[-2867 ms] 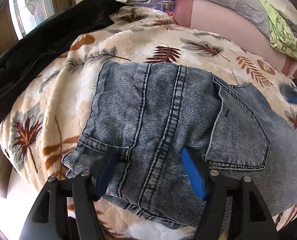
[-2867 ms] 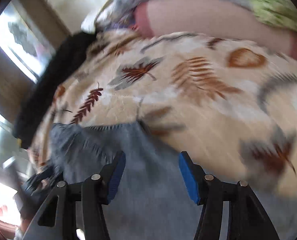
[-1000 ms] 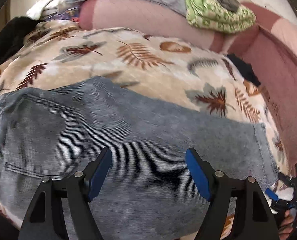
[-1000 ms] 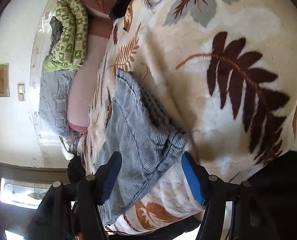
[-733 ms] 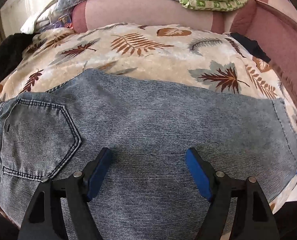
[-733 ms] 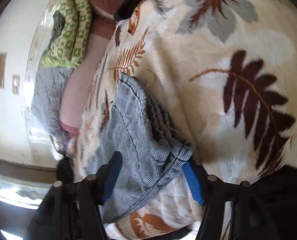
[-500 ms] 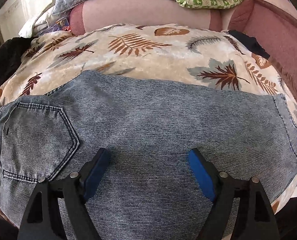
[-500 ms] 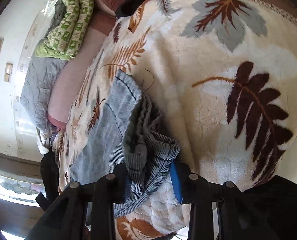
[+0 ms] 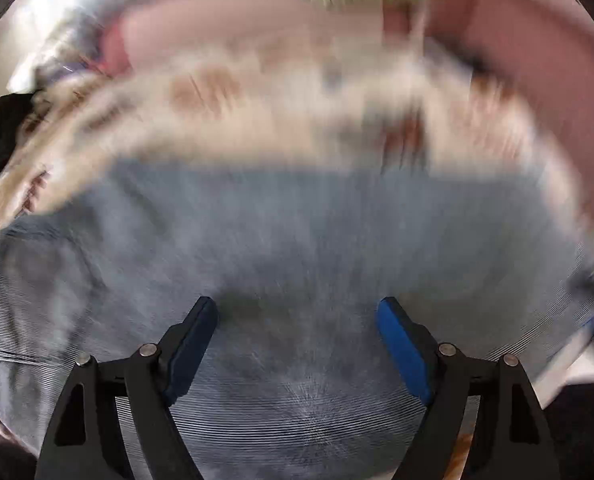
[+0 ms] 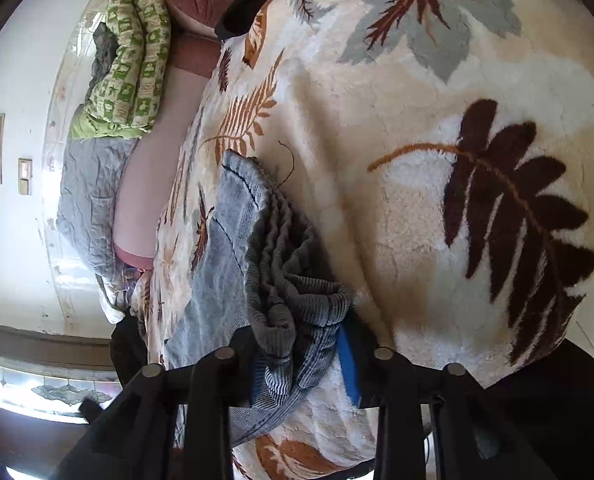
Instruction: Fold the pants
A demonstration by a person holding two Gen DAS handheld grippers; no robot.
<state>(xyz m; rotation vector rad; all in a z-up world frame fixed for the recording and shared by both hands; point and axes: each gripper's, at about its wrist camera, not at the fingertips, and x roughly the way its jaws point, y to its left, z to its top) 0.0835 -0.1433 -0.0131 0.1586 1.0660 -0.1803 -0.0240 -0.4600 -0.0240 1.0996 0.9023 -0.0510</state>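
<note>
The right gripper (image 10: 303,350) is closing its blue pads on a bunched hem of the faded blue-grey denim pants (image 10: 233,248). The left gripper (image 9: 299,316) hovers with jaws spread and opening above the flat denim. Beyond lies a cream leaf-patterned fleece blanket (image 10: 377,128).

The left gripper (image 9: 298,322) had two black plastic fingers, each a flat, angular arm with a triangular cut-out near its base. Blue pads (image 9: 401,346) lined the inner faces of the fingertips. Round silver screws (image 9: 446,347) – two per finger – marked the pivots. The right gripper (image 10: 303,354) was of the same build: black arms, silver screw heads (image 10: 383,353) and a blue pad (image 10: 348,362) along the inner edge.
</note>
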